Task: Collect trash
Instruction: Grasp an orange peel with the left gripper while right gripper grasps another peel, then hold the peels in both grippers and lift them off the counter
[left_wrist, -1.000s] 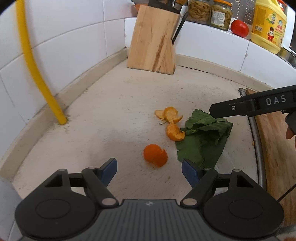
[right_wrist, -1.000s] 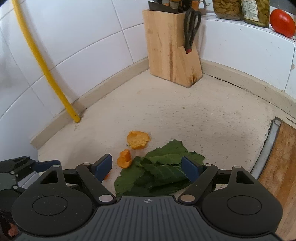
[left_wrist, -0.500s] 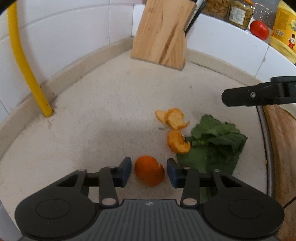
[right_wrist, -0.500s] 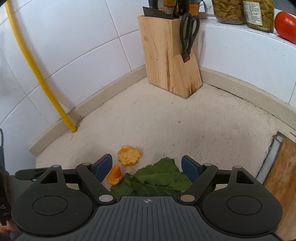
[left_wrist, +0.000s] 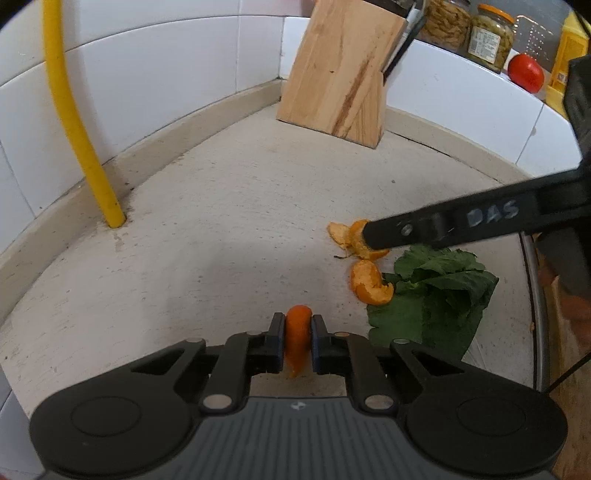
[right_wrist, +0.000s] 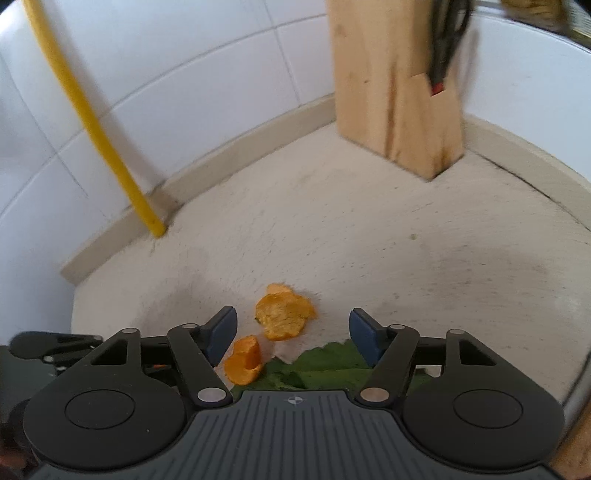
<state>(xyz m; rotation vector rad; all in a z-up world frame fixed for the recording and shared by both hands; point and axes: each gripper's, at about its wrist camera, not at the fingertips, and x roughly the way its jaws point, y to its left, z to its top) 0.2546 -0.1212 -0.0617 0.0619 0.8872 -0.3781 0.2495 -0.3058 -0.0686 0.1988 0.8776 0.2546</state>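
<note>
Right now the left gripper (left_wrist: 298, 341) has its jaws pinched on a piece of orange peel (left_wrist: 297, 338) — the peel stands squeezed on edge between the two blue pads, low over the pale stone countertop (left_wrist: 221, 229). To its right lie two more peel pieces: a curled one (left_wrist: 370, 283) touching the edge of a crumpled green leaf (left_wrist: 439, 295), and a flatter one (left_wrist: 347, 236) just beyond it, partly hidden in the left view by a finger of the right gripper (right_wrist: 291, 332). From the right wrist view that gripper's jaws are spread wide and hold nothing, hovering over the flatter peel (right_wrist: 285, 312), the curled peel (right_wrist: 243, 360) and the leaf (right_wrist: 325, 365). Farther back, a wooden knife block (left_wrist: 343, 70) stands in the corner against the white tiled wall (left_wrist: 155, 77), and a yellow pipe (left_wrist: 70, 110) meets the counter at the left. On the ledge behind — two jars (left_wrist: 469, 26), a tomato (left_wrist: 525, 72) and a yellow bottle (left_wrist: 563, 66).
</note>
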